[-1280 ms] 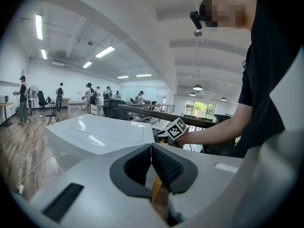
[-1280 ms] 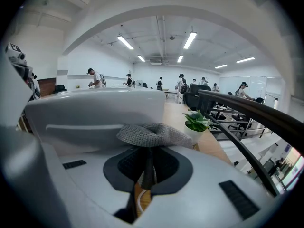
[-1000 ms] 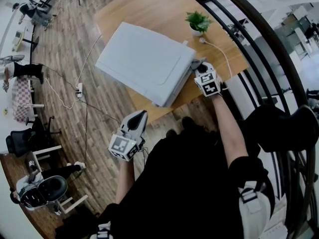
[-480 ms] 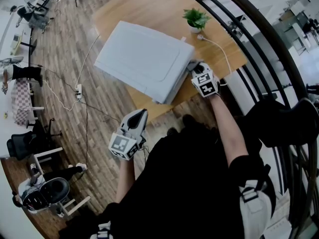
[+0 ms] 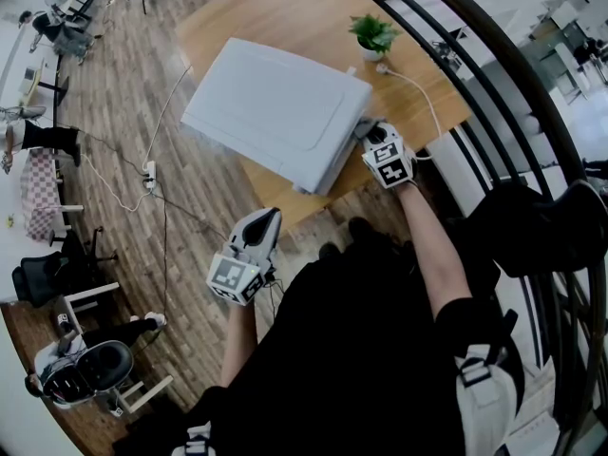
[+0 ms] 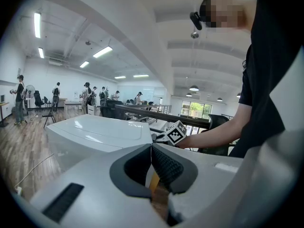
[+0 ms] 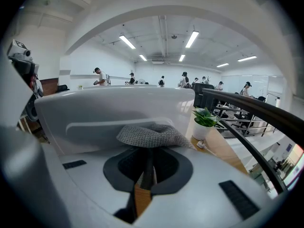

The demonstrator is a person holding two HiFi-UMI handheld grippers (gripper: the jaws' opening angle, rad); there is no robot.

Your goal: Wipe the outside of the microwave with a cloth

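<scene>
A white microwave (image 5: pixel 275 112) stands on a wooden table (image 5: pixel 313 12); it also fills the right gripper view (image 7: pixel 118 113) and shows in the left gripper view (image 6: pixel 99 132). My right gripper (image 5: pixel 372 141) is shut on a grey cloth (image 7: pixel 152 136) and presses it against the microwave's side panel near the table's right edge. The cloth bunches out above the jaws. My left gripper (image 5: pixel 264 221) hangs off the table's near edge, away from the microwave, jaws shut with nothing between them (image 6: pixel 151 158).
A small potted plant (image 5: pixel 373 38) stands beside the microwave, with a white cable (image 5: pixel 423 103) running along the table. A black railing (image 5: pixel 494 93) curves along the right. Cables and a power strip (image 5: pixel 151 171) lie on the wood floor; people and chairs are at the far left.
My right gripper with the cloth has slid a little along the microwave's side, away from me. The left gripper has stayed where it was.
</scene>
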